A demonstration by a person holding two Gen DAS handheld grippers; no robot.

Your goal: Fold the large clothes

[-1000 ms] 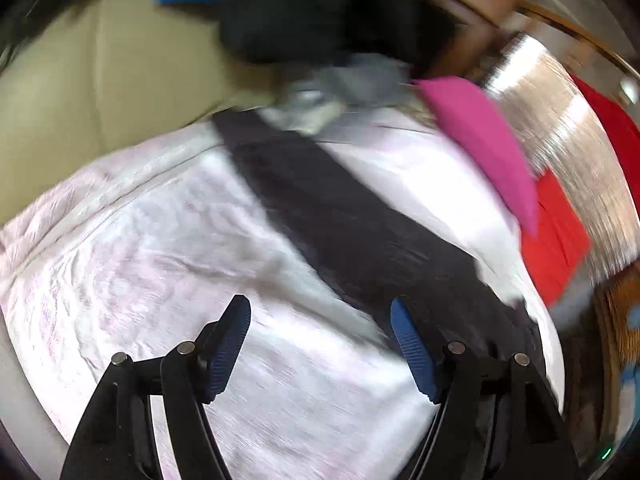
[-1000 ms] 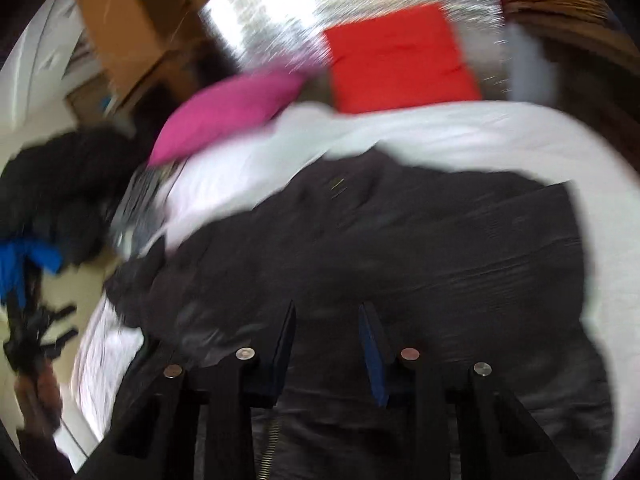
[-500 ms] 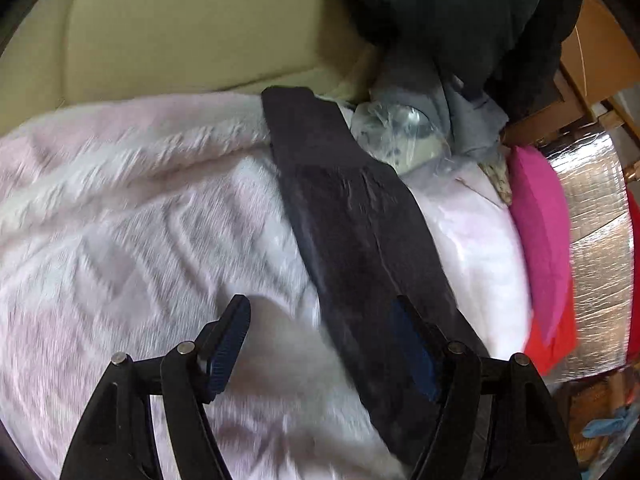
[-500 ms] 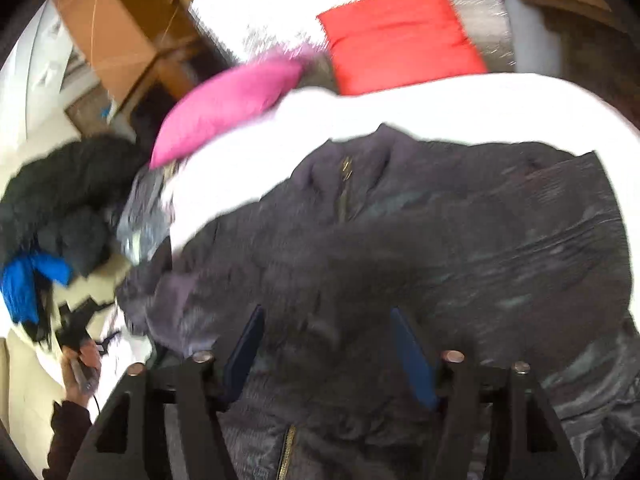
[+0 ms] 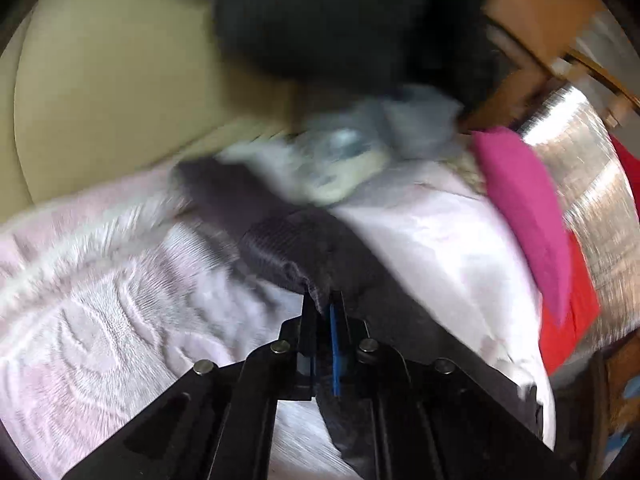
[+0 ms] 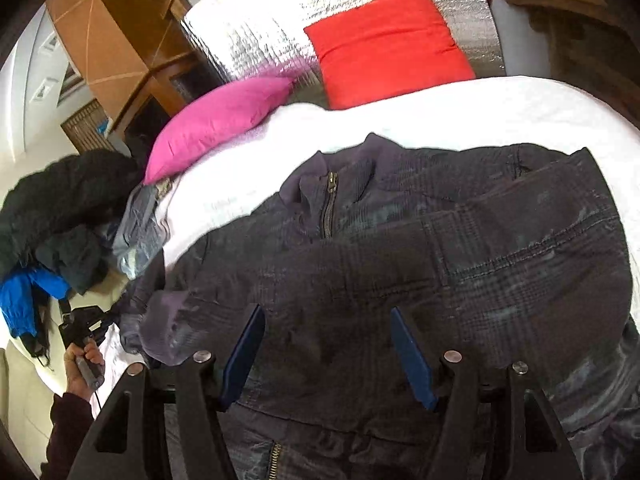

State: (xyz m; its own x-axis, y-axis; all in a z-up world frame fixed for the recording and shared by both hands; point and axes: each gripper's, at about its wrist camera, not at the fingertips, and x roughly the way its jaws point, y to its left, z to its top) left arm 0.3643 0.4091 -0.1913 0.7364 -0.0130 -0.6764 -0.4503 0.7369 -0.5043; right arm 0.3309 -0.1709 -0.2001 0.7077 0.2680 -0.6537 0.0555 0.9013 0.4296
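Two grippers working: left gripper (image 5: 323, 312) pinching cuff (image 5: 280, 252) of jacket (image 6: 400, 264) lying on bed (image 6: 460, 108); right gripper (image 6: 326, 350) hovering spread. Thin pinch risking cuff slipping mid-fold.

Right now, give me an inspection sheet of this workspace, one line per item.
Surface: bed with white textured bedspread.
Job's things: dark plaid zip jacket spread flat, zipper closed at collar; its sleeve cuff lifted.
Clutter: pink pillow, red pillow, black clothes heap, blue garment.
Grippers: left gripper pinching the cuff; right gripper open above the jacket.
Cables: nothing seen.
Surroundings: silver foil sheet, wooden furniture.
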